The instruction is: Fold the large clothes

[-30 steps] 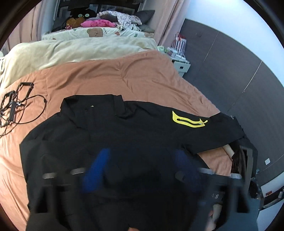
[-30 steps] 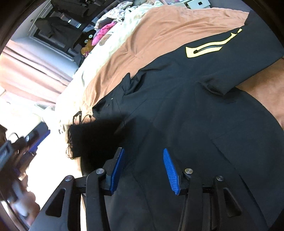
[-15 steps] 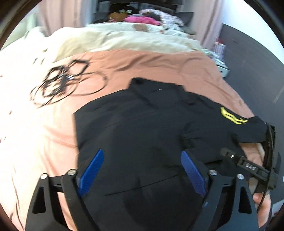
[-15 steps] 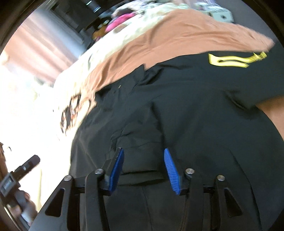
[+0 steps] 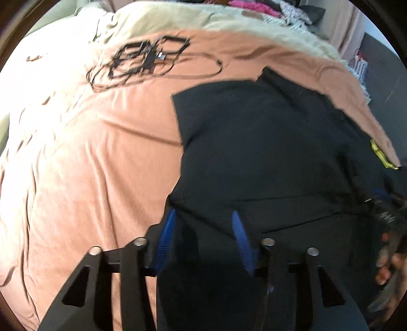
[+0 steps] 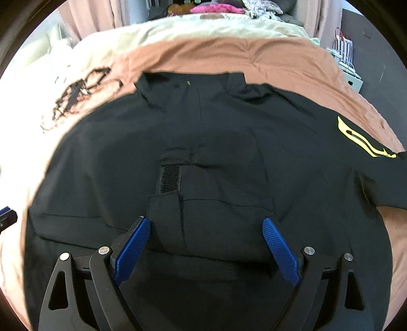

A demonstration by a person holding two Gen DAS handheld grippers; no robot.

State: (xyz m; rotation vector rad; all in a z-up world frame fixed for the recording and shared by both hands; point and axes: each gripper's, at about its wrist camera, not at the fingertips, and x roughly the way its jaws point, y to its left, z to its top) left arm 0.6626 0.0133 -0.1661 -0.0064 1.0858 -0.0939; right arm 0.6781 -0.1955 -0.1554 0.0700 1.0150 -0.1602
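A large black jacket (image 6: 229, 132) with a yellow emblem (image 6: 361, 140) on its right sleeve lies spread on a brown bedspread (image 6: 229, 56). Its left sleeve is folded across the body, cuff with a velcro strip (image 6: 170, 179) at the middle. My right gripper (image 6: 206, 229) is open wide just above that cuff, holding nothing. In the left wrist view the jacket (image 5: 267, 152) fills the right half. My left gripper (image 5: 202, 224) is partly open over the jacket's left edge, and no cloth shows between its pads.
A tangle of black cables and frames (image 5: 145, 58) lies on the bedspread beyond the jacket's left side, also in the right wrist view (image 6: 76, 94). A cream duvet (image 6: 203, 25) and piled clothes (image 6: 216, 9) sit at the bed's head. A dark wall (image 6: 376, 45) stands right.
My left gripper has swung left to the jacket's left edge and its jaws have narrowed. My right gripper has opened wide and now faces the folded sleeve cuff squarely.
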